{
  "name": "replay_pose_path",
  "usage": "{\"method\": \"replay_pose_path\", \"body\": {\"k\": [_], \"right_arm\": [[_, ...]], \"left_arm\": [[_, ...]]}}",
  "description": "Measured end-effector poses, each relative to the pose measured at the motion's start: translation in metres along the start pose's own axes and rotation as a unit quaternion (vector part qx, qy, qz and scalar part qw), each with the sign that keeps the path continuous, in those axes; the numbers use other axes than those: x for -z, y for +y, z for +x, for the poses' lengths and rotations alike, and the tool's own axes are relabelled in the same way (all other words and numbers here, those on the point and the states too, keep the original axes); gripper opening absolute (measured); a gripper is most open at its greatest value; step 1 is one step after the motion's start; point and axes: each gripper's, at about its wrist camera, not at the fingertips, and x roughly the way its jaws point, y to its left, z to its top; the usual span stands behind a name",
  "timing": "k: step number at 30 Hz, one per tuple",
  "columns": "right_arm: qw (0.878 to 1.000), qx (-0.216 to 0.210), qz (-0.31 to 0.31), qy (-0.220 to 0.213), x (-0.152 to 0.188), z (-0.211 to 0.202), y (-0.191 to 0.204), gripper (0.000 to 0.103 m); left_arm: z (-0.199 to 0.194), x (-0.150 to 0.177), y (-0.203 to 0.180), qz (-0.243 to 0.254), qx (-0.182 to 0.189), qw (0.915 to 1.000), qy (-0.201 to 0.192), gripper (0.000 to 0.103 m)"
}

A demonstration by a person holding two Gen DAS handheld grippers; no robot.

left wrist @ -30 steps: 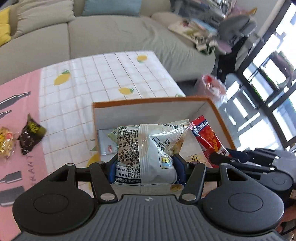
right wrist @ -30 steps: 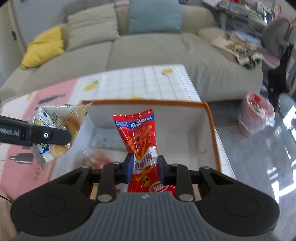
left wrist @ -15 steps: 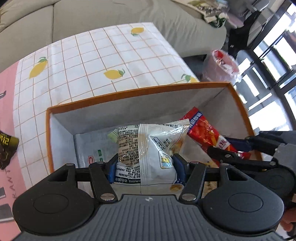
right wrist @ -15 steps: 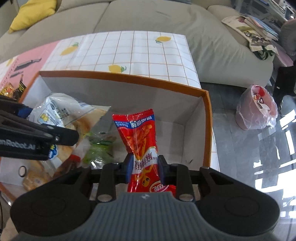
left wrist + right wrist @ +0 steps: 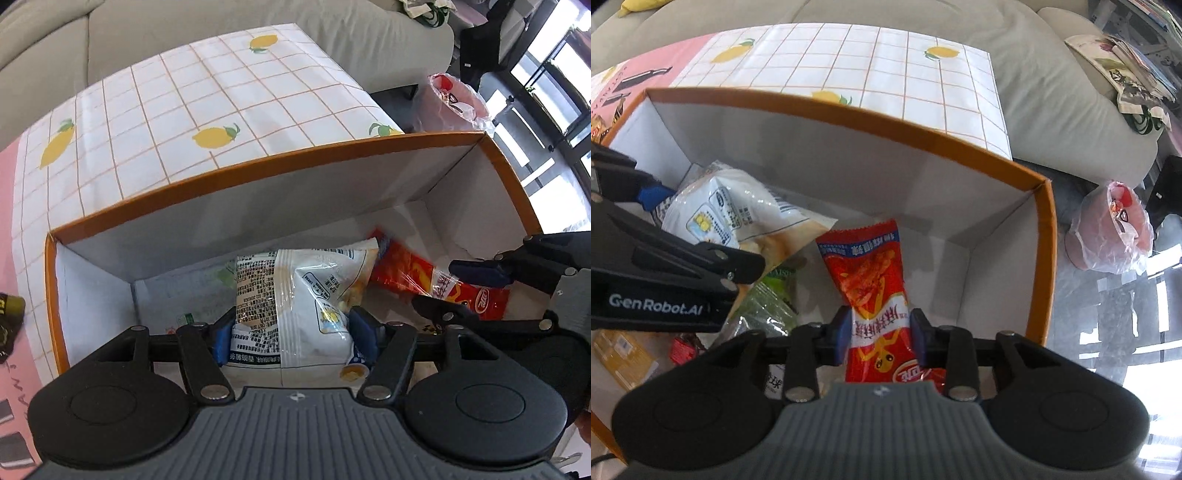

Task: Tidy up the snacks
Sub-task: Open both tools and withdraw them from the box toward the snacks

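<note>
Two handheld grippers w/ snacks inside an orange-rimmed white cardboard box (image 5: 295, 162) on the lemon-print tiled counter (image 5: 229, 88). Left gripper (image 5: 293, 334): blue-padded fingers (image 5: 221, 341) either side of a white crinkly foil snack bag (image 5: 303, 295) and opening; the bag sits between them, its long axis running away from the fingers toward the box's far wall, lower end close to the box floor. Right gripper (image 5: 879, 330): fingers (image 5: 840, 332) flank a narrow red plastic snack packet (image 5: 873, 288), also opening, packet upright-ish, long axis pointing straight ahead from the fingers. The red packet lies just right of the white bag, the two nearly touching. Both look to be mid-release, so each snack should drop about where it hangs; a green wrapped snack (image 5: 768, 299) lies below, near the left gripper. A dark snack wrapper (image 5: 9, 321) waits outside, on the counter's left, nearer the left hand.
</note>
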Motion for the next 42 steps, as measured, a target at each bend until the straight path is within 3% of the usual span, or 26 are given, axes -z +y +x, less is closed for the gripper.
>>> {"method": "replay_pose_path", "body": {"k": [2,14,24,27,29,33,38,42], "right_arm": [[1.0,0.002,-0.002,-0.004,0.002,0.0,0.0,0.037],[1.0,0.008,-0.018,-0.025,0.009,-0.024,0.011,0.061],[0.999,-0.006,0.014,-0.036,0.019,-0.048,0.018,0.063],[0.998,-0.016,0.029,-0.054,0.022,-0.058,0.023,0.055],[0.996,-0.028,0.04,-0.075,0.022,-0.064,0.027,0.04],[0.989,-0.06,0.076,-0.112,0.013,-0.064,0.034,0.026],[0.98,-0.096,0.122,-0.123,-0.002,-0.047,0.047,0.005],[0.981,-0.098,0.122,-0.111,-0.013,-0.029,0.063,0.005]], "left_arm": [[-0.003,0.001,-0.002,0.007,0.0,1.0,-0.006,0.086],[-0.037,0.0,0.0,0.006,0.016,0.999,-0.041,0.09],[-0.08,0.013,0.016,-0.014,0.012,0.9967,-0.079,0.09],[-0.095,0.021,0.025,-0.021,-0.002,0.9953,-0.094,0.09],[-0.105,0.028,0.032,-0.026,-0.014,0.9939,-0.107,0.09],[-0.127,0.043,0.047,-0.035,-0.03,0.9906,-0.129,0.09],[-0.151,0.061,0.072,-0.053,-0.047,0.9869,-0.145,0.09],[-0.162,0.075,0.098,-0.078,-0.063,0.9836,-0.15,0.09]]}}
